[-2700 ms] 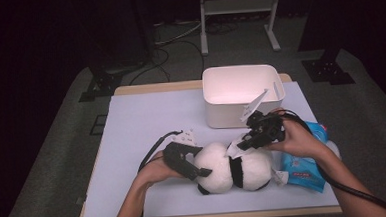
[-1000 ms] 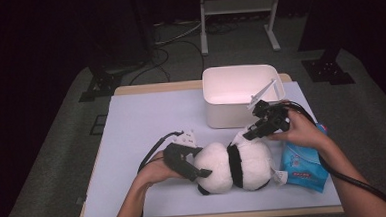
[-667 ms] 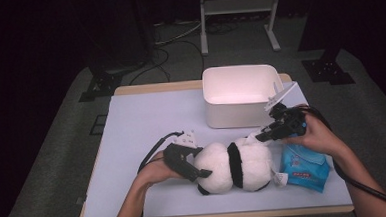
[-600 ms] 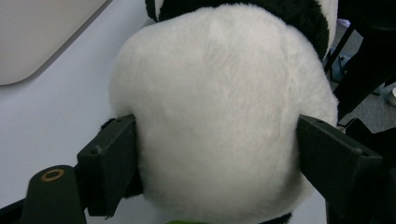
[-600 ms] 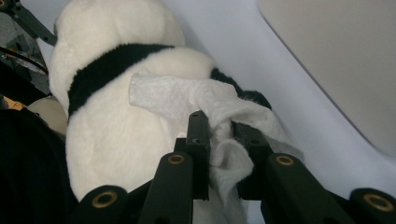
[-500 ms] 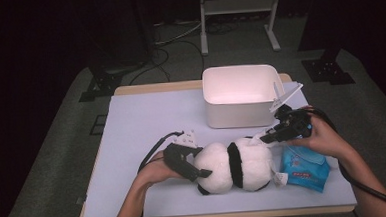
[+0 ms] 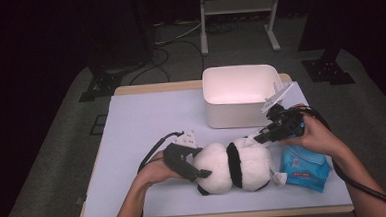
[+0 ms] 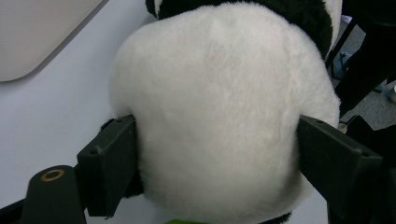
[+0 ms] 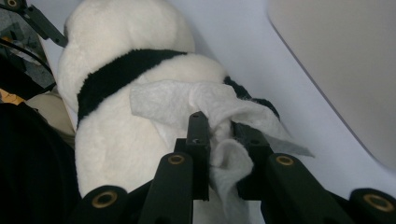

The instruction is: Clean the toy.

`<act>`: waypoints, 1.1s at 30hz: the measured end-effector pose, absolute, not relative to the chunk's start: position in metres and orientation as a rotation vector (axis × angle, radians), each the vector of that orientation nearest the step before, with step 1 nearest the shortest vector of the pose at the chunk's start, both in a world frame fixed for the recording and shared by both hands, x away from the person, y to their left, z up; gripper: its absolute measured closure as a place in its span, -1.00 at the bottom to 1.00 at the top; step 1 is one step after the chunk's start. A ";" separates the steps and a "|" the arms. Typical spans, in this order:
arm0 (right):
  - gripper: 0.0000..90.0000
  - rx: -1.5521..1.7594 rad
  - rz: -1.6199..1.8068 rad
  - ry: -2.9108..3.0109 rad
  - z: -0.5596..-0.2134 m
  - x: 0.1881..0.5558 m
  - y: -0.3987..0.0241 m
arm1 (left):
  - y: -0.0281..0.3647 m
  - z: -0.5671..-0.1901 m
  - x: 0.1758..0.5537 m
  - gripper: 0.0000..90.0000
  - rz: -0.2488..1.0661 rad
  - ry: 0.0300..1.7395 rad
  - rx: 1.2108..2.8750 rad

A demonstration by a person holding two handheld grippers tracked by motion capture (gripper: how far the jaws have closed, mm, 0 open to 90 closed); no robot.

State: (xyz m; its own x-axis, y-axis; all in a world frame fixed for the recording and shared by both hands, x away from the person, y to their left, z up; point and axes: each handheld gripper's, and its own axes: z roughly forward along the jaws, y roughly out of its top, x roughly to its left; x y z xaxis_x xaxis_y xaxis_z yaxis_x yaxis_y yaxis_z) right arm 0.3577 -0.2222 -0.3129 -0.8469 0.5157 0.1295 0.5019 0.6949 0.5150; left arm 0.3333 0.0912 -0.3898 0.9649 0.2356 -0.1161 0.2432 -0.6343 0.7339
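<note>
A plush panda (image 7: 234,165) lies on its side near the front edge of the pale lavender table mat (image 7: 141,121), its black band across the middle. The left gripper (image 7: 197,174) clamps the toy's white rounded end, its two black jaws spread wide and pressed into the fur on either side, as the left gripper view shows (image 8: 224,116). The right gripper (image 7: 259,136) has its jaws nearly together, pinching a crumpled white wipe (image 9: 219,121) that rests against the panda's upper side, beside the black band. Just behind the toy stands a white rectangular bin (image 7: 239,93), open at the top, close enough to hem in the right gripper from the far side. To the right, touching or almost touching the panda's end, lies a blue packet (image 7: 304,167), probably a pack of wet wipes, though its print is too blurred to read. The right hand (image 7: 315,134) hangs above that packet.
</note>
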 end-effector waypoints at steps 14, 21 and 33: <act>0.72 0.692 0.844 2.954 -0.314 0.362 -0.165 | 0.091 -0.390 0.333 -0.63 -0.014 0.335 2.278; 0.72 0.619 0.830 2.981 -0.315 0.354 -0.152 | 0.092 -0.391 0.333 -0.63 -0.019 0.335 2.273; 0.72 0.658 0.847 2.960 -0.311 0.343 -0.179 | 0.093 -0.391 0.335 -0.63 -0.025 0.341 2.263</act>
State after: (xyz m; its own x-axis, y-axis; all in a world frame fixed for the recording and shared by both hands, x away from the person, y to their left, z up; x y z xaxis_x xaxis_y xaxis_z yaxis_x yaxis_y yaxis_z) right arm 0.3427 -0.1787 -0.3111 -0.9125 0.3914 0.1184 0.3949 0.7679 0.5045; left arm 0.3347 0.0925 -0.3908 0.9630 0.2361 -0.1300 0.2525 -0.6213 0.7418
